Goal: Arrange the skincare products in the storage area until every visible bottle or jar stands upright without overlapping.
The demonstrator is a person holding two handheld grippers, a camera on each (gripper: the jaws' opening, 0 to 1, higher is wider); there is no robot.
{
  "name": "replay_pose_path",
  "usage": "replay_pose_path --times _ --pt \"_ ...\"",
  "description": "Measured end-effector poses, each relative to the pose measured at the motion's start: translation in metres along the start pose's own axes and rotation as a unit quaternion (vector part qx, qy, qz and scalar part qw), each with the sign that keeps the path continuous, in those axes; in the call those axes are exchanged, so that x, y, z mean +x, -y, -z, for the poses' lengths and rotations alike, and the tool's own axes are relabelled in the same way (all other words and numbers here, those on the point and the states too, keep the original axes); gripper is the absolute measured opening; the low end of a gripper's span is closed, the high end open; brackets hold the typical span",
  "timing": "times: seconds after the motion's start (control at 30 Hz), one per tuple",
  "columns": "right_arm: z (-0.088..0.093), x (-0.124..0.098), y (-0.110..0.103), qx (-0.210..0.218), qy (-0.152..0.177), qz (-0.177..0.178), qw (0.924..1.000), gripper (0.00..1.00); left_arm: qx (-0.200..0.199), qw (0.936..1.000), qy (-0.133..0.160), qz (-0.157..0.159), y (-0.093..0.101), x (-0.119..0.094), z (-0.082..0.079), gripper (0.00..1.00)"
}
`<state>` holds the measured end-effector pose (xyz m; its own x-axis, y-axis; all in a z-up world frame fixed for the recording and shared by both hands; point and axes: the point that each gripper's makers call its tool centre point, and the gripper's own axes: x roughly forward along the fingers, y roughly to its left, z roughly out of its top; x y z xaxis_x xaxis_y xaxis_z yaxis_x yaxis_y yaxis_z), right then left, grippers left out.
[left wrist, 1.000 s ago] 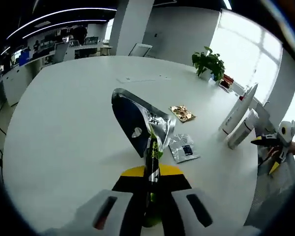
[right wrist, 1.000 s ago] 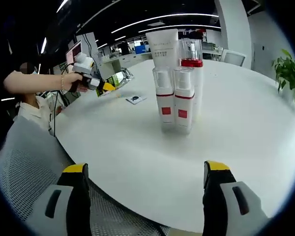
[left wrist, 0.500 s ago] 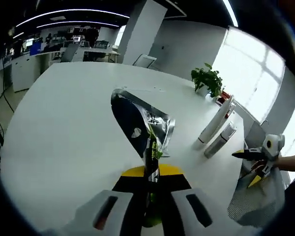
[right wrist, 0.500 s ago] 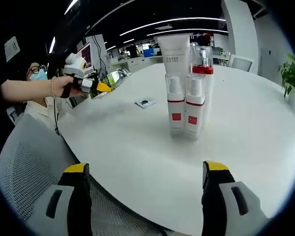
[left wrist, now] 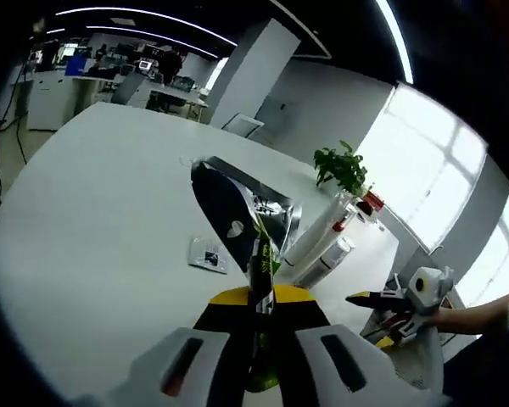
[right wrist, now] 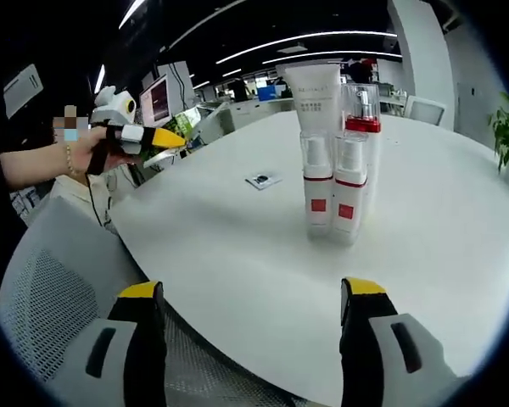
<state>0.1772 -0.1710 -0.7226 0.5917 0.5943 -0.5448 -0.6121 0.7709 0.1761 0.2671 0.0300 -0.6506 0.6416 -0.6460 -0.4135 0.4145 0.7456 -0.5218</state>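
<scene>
Four red-and-white skincare bottles stood close together on the round white table in an office. The left gripper pinched one shiny silver pouch; the right gripper gaped wide.

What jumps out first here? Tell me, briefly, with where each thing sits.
First, the shiny foil pouch clamped in the left gripper, held up above the white round table in the left gripper view. Next, in the right gripper view, the tight cluster of upright skincare bottles with red bands, backed by a tall white tube, standing near the table's middle. The right gripper hangs open at the table's edge.
</scene>
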Motion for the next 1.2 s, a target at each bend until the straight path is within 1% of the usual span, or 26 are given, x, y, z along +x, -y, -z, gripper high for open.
replay_pose_path --times 0.03,0.07,0.13,0.2,0.23,0.27,0.33,0.4,0.5,0.53,0.57,0.67,0.7,0.77,0.8,0.83,0.87,0.93,1.0,1.03,1.07,1.1,1.17,1.2 --pt "0.000 0.000 -0.001 0.000 0.000 -0.002 1.0000 0.82 -0.003 1.0000 0.002 0.001 0.003 -0.002 0.002 0.03" --pt "-0.001 -0.001 -0.002 -0.001 0.001 -0.003 1.0000 0.81 -0.019 0.9998 0.007 0.006 0.008 -0.005 0.004 0.03" --pt "-0.003 -0.001 -0.004 0.002 0.005 -0.006 1.0000 0.78 -0.032 0.9994 0.014 0.008 0.019 -0.009 0.008 0.03" --pt "-0.005 -0.002 -0.004 0.008 0.010 -0.008 0.9999 0.75 -0.043 0.9989 0.017 0.009 0.023 -0.010 0.007 0.03" --pt "-0.012 -0.002 -0.005 0.015 0.029 -0.011 0.9994 0.73 -0.044 0.9988 0.020 0.009 0.027 -0.013 0.009 0.03" --pt "-0.014 -0.002 -0.005 0.025 0.036 -0.013 0.9990 0.73 -0.044 0.9987 0.022 0.010 0.031 -0.016 0.010 0.02" --pt "-0.016 -0.003 -0.005 0.022 0.034 -0.017 0.9990 0.71 -0.047 0.9985 0.027 0.010 0.039 -0.021 0.012 0.03" --pt "-0.024 -0.006 -0.010 0.013 0.041 -0.027 0.9987 0.67 -0.049 0.9983 0.031 0.009 0.041 -0.024 0.011 0.03" --pt "-0.033 -0.010 -0.011 0.021 0.049 -0.037 0.9979 0.64 -0.044 0.9984 0.035 0.006 0.052 -0.029 0.015 0.03" --pt "-0.039 -0.013 -0.012 0.021 0.055 -0.039 0.9975 0.63 -0.040 0.9986 0.034 0.005 0.053 -0.029 0.016 0.03" --pt "-0.047 -0.016 -0.012 0.020 0.070 -0.040 0.9966 0.62 -0.037 0.9987 0.034 0.003 0.059 -0.030 0.019 0.02" --pt "-0.071 -0.023 -0.022 0.043 0.101 -0.071 0.9915 0.55 -0.030 0.9990 0.032 0.004 0.067 -0.033 0.023 0.02" --pt "-0.077 -0.024 -0.027 0.042 0.108 -0.079 0.9901 0.54 -0.024 0.9991 0.034 0.003 0.070 -0.034 0.023 0.02" --pt "-0.096 -0.027 -0.039 0.039 0.124 -0.092 0.9873 0.55 -0.012 0.9993 0.036 0.006 0.076 -0.035 0.023 0.02" --pt "-0.106 -0.027 -0.045 0.046 0.138 -0.099 0.9844 0.55 -0.001 0.9991 0.040 0.010 0.080 -0.035 0.022 0.03" --pt "-0.118 -0.028 -0.051 0.062 0.158 -0.112 0.9791 0.55 0.003 0.9990 0.042 0.011 0.086 -0.036 0.022 0.03" --pt "-0.132 -0.029 -0.062 0.090 0.184 -0.133 0.9696 0.54 0.003 0.9990 0.043 0.012 0.092 -0.037 0.023 0.03" --pt "-0.146 -0.027 -0.074 0.107 0.204 -0.146 0.9621 0.54 0.010 0.9987 0.048 0.011 0.097 -0.038 0.023 0.03" --pt "-0.159 -0.022 -0.085 0.130 0.217 -0.154 0.9552 0.55 0.019 0.9981 0.058 0.011 0.105 -0.040 0.022 0.03" --pt "-0.167 -0.020 -0.090 0.156 0.230 -0.159 0.9475 0.54 0.026 0.9977 0.063 0.008 0.106 -0.041 0.021 0.03" --pt "-0.171 -0.019 -0.094 0.167 0.238 -0.163 0.9430 0.53 0.033 0.9974 0.064 0.004 0.107 -0.042 0.021 0.03" --pt "-0.175 -0.017 -0.096 0.178 0.243 -0.162 0.9396 0.52 0.047 0.9968 0.064 -0.004 0.106 -0.043 0.021 0.03" --pt "-0.178 -0.011 -0.099 0.180 0.243 -0.158 0.9400 0.50 0.056 0.9966 0.060 -0.001 0.113 -0.044 0.023 0.03" --pt "-0.180 -0.009 -0.097 0.190 0.246 -0.154 0.9379 0.50 0.056 0.9966 0.061 0.000 0.116 -0.045 0.023 0.03"
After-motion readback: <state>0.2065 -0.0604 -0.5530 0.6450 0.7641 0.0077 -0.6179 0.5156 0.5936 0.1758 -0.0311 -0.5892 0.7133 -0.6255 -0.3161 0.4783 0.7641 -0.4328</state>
